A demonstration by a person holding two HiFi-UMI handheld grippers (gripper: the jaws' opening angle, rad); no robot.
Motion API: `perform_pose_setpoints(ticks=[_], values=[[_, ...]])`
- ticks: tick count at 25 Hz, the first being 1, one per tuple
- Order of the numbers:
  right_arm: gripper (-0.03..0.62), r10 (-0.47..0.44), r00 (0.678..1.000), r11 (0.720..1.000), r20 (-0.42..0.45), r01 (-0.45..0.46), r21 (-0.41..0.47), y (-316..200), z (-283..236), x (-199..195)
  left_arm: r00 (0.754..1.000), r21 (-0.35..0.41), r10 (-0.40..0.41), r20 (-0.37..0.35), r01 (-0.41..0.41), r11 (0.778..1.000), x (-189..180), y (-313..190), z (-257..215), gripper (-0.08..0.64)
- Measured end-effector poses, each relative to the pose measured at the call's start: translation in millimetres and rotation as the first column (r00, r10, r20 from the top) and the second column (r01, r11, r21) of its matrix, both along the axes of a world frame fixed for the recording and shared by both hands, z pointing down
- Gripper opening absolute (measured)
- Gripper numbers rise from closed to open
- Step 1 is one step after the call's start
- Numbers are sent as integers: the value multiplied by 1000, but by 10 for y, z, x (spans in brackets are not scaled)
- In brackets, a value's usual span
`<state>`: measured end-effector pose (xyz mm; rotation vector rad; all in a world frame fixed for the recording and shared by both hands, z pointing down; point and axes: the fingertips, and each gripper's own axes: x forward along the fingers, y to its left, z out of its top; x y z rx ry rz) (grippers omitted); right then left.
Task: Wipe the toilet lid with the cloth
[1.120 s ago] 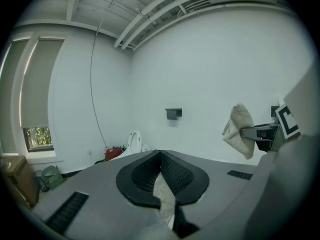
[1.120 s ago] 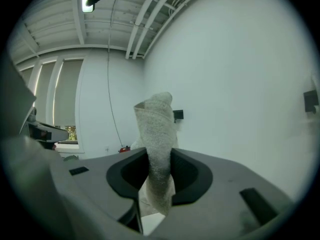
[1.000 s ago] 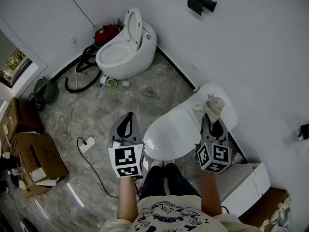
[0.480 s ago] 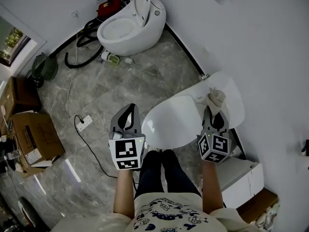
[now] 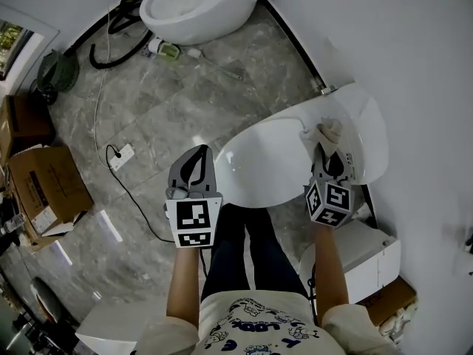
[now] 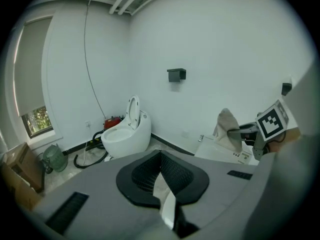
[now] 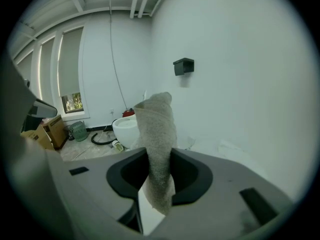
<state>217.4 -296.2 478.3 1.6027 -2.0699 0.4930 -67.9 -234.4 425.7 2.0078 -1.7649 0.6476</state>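
Cloth (image 5: 329, 133) is pinched in the right gripper (image 5: 327, 157). Its jaws are clamped on the middle of it, with a beige bunch sticking up past the tips and a bit hanging below. It's over the back end of the toilet lid (image 5: 270, 165), right about where the lid meets the rear section. Honestly can't tell if it's actually touching the surface or just above it. The lid is down, white and glossy.

Left gripper (image 5: 194, 170) is off to the left of the lid over the marble floor (image 5: 185, 102), jaws closed together with nothing in them.

Farther out there's a second toilet (image 5: 199, 6) by the wall, a black hose (image 5: 111, 39) next to it, a power strip (image 5: 122, 156) on the floor, and a cardboard box (image 5: 41, 187) at the left.
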Motion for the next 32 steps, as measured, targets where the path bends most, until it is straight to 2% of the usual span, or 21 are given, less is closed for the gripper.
perform_pose_setpoints(ticks=[7,17,24,29,32], values=[[100,-23,999,997,-26,20,-77,-152,728,-23,1000,-58,0,0,0,998,-1,-117,548,3],[99,-85,993,982,-82,70,-176,-373,1822,-58,1000,-93,3,-10,-4,996,49,-244,1170,3],[100,-106,985,958,-138,64,-280,-409,2612,63,1000,-123,2,-23,-5,992,137,-254,1531,3],[100,-113,980,939,-161,53,-339,-448,2979,146,1000,-147,-10,-29,6,989,158,-137,1696,3],[100,-148,974,922,-170,73,-380,-475,3171,128,999,-159,-15,-36,9,987,171,-72,1781,3]])
